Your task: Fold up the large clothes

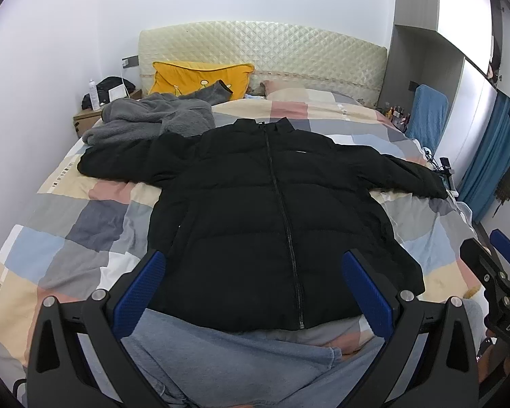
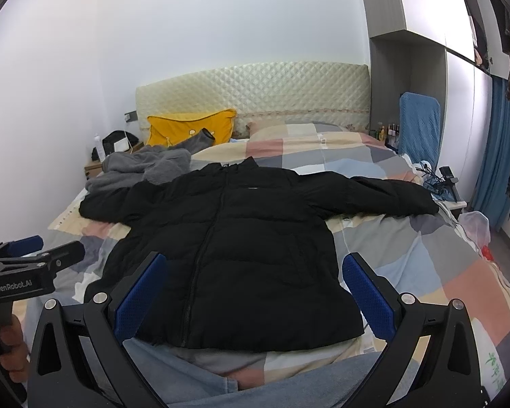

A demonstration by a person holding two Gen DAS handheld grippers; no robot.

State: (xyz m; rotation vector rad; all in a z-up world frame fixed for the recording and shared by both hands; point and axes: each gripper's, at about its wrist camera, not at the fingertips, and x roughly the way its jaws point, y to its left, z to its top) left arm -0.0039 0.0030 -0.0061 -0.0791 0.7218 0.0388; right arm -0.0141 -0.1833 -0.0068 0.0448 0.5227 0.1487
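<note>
Both sets of jaws stand spread wide and hold nothing. The left gripper (image 1: 253, 292) and the right gripper (image 2: 255, 294) hover side by side above the near edge of a bed, each showing blue-padded fingers (image 1: 141, 292) at the bottom of its own view. In the left wrist view the right gripper shows at about 4 o'clock; in the right wrist view the left one shows at about 8 o'clock, with a hand (image 2: 12, 350) on its handle.

A black puffer jacket (image 1: 255, 210) lies face up in the middle of the checked duvet (image 1: 85, 224), zipped, collar toward 12 o'clock, hem toward 6 o'clock. Its sleeves stretch straight out, toward 9 and 3 o'clock. Nothing is folded over yet.

A rumpled grey fleece garment (image 1: 153, 117) lies at about 10 o'clock, touching the jacket's sleeve on that side. A yellow pillow (image 1: 200, 76) leans on the headboard beyond it.

The jacket looks spread and ready, so the folding itself seems not to have begun: sleeves in, then the body, all appear left to do.
</note>
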